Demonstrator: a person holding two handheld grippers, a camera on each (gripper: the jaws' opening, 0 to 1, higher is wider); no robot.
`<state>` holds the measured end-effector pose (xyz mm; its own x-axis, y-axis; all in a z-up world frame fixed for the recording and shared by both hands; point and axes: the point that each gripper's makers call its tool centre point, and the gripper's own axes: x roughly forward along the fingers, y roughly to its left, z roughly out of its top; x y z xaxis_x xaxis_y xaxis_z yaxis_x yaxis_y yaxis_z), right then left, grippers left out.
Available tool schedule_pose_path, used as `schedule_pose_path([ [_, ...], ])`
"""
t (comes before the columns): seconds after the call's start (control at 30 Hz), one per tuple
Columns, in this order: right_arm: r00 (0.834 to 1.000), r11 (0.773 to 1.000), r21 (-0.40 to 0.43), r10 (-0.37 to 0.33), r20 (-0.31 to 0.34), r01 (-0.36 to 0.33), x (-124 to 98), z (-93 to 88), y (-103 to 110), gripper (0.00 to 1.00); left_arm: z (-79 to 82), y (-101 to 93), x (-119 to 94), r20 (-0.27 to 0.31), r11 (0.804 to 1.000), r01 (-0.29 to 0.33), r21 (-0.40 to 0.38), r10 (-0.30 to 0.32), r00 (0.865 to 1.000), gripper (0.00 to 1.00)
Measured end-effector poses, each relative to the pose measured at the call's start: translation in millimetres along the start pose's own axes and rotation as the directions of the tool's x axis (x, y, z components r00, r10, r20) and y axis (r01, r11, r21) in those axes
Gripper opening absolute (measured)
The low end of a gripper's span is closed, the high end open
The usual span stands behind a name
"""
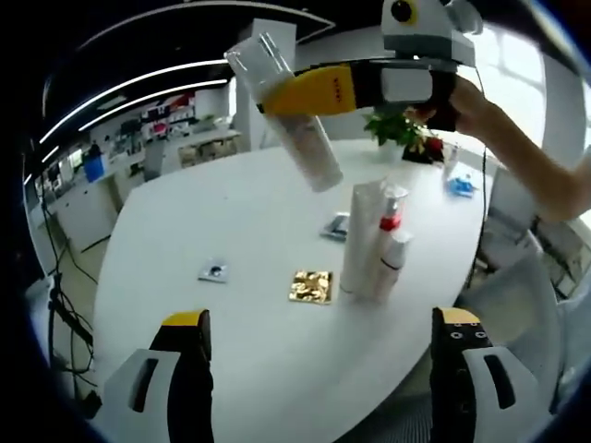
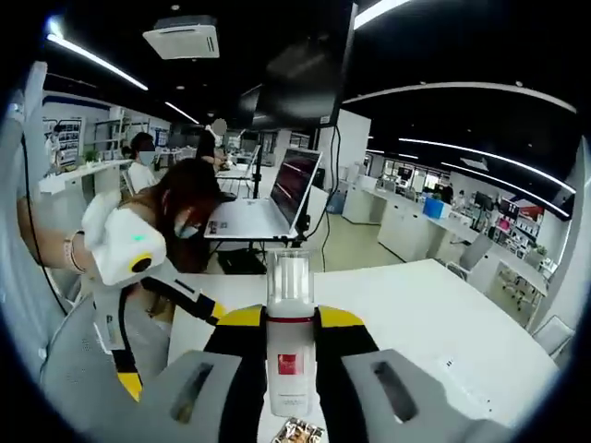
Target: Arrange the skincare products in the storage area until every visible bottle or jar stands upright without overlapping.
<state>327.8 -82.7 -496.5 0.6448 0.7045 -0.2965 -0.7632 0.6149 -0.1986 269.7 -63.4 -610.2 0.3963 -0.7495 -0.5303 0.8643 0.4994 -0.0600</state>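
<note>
My right gripper [image 1: 282, 97] reaches in from the upper right and is shut on a clear-capped white bottle [image 1: 288, 115], held tilted high above the white table [image 1: 185, 231]. From its own view, the right gripper [image 2: 289, 318] clamps that bottle [image 2: 289, 360], which carries a red label, between its yellow-tipped jaws. A tall white tube [image 1: 362, 235], a pump bottle with a red collar [image 1: 388, 231] and a small white bottle [image 1: 395, 254] stand close together, upright. My left gripper [image 1: 323, 355] hangs open near the table's front edge, holding nothing. It also shows as the left gripper [image 2: 175, 343] beside the right one.
A gold square packet [image 1: 311, 286], a small sachet [image 1: 213, 271] and another flat packet [image 1: 336, 226] lie on the table. A potted plant [image 1: 402, 129] and a blue item [image 1: 462, 185] sit at the far edge. A person [image 2: 185, 208] sits by a laptop [image 2: 263, 217].
</note>
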Motion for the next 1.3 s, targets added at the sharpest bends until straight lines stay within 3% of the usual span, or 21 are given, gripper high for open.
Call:
schedule_pose_path([
  [0.17,1.000,1.000,-0.002,-0.018,0.010,0.018,-4,-5.5,20,0.18,6.9,-7.0,3,0.037,1.000,0.007,0.009,-0.007,0.999,0.95],
  [0.4,1.000,0.998,0.060,-0.007,0.019,0.006,-7,-15.3,40,0.18,13.9,-21.4,10,0.061,0.999,0.031,0.040,-0.034,0.998,0.85],
  [0.83,0.996,0.980,0.182,-0.084,0.034,0.077,-15,-38.5,59,0.18,15.5,-33.8,14,0.083,0.997,0.070,0.033,-0.073,0.994,0.51],
  [1.03,0.990,0.959,0.255,-0.136,0.040,0.121,-19,-51.9,60,0.18,9.9,-39.4,18,0.063,0.995,0.087,0.040,-0.089,0.994,0.46],
  [1.3,0.978,0.918,0.360,-0.199,0.062,0.164,-25,-65.0,59,0.18,7.3,-42.0,22,0.074,0.996,0.092,-0.017,-0.091,0.993,0.42],
])
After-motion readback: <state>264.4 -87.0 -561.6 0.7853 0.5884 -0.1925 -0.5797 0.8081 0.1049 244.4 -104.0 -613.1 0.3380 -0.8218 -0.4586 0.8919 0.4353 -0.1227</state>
